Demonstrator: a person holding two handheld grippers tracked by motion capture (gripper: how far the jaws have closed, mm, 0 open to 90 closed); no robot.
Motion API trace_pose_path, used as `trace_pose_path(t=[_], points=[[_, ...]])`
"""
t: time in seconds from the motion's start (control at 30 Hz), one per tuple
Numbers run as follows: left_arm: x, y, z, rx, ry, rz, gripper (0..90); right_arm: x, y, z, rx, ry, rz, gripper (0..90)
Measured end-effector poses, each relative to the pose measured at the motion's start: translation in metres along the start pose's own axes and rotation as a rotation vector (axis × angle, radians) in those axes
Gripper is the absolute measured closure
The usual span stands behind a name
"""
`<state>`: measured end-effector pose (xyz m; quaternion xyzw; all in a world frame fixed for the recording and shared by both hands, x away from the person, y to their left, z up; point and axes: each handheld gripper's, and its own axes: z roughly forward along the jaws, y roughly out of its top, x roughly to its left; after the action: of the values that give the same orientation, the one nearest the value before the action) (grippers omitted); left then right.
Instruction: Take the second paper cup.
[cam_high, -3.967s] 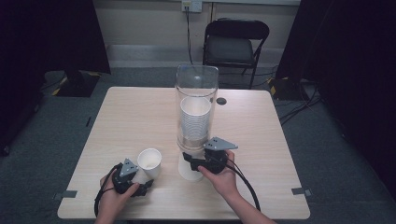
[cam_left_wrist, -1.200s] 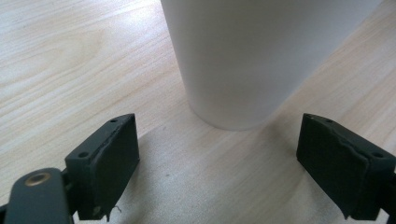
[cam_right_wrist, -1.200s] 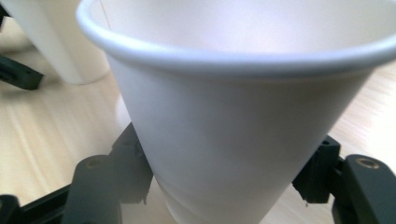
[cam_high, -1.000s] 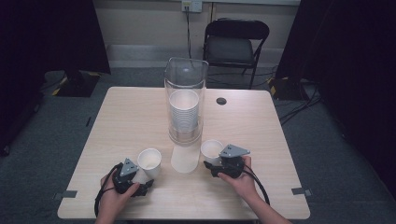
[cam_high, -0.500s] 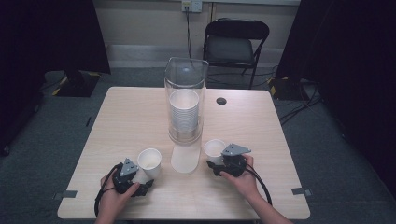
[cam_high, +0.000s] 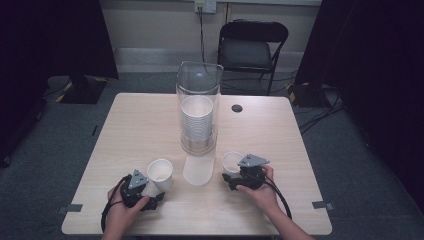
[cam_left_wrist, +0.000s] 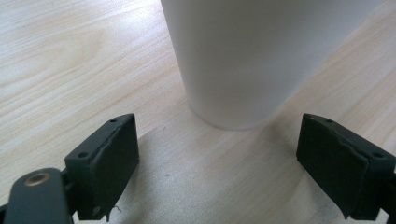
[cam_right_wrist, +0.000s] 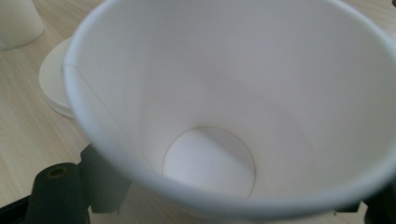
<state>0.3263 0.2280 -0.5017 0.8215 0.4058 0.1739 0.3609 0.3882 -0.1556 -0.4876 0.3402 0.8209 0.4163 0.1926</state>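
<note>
Left gripper (cam_high: 145, 192): sitting low at about 7 o'clock on the surface (cam_high: 135, 120), jaws standing wide apart with nothing pressing on either pad; in the left gripper view (cam_left_wrist: 219, 154) bare wood is showing between the jaws.
Left cup (cam_high: 160, 174): standing upright just beyond the left gripper toward 1 o'clock from it, mouth up; in the left gripper view (cam_left_wrist: 261, 60) its base is sitting ahead of the jaws and clear of both.
Dispenser tube (cam_high: 199, 107): standing upright at the middle of the surface, a clear tall tube holding a stack of white cups (cam_high: 197, 122).
White base disc (cam_high: 199, 171): lying flat at 6 o'clock of the tube, between the two loose cups.
Right cup (cam_high: 232, 162): resting at about 5 o'clock on the surface, just at 10 o'clock of the right gripper; in the right gripper view (cam_right_wrist: 243, 102) its open mouth is facing the camera, with the jaws on either side of its lower part.
Right gripper (cam_high: 231, 180): jaws have just been opening, standing partly apart around the right cup; whether the pads are touching its wall I cannot tell.
</note>
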Motion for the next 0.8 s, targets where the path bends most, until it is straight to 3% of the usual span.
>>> trace_pose_path(t=[0.33, 0.57, 0.8], points=[[0.000, 0.000, 0.000, 0.000, 0.000, 0.000, 12.5, -0.008, -0.002, -0.020, 0.000, 0.011, 0.004, 15.9], [0.000, 0.000, 0.000, 0.000, 0.000, 0.000, 12.5, -0.016, -0.011, -0.034, 0.019, 0.015, -0.002, 14.8], [0.000, 0.000, 0.000, 0.000, 0.000, 0.000, 12.5, -0.026, -0.027, -0.049, 0.028, 0.015, 0.029, 14.6]])
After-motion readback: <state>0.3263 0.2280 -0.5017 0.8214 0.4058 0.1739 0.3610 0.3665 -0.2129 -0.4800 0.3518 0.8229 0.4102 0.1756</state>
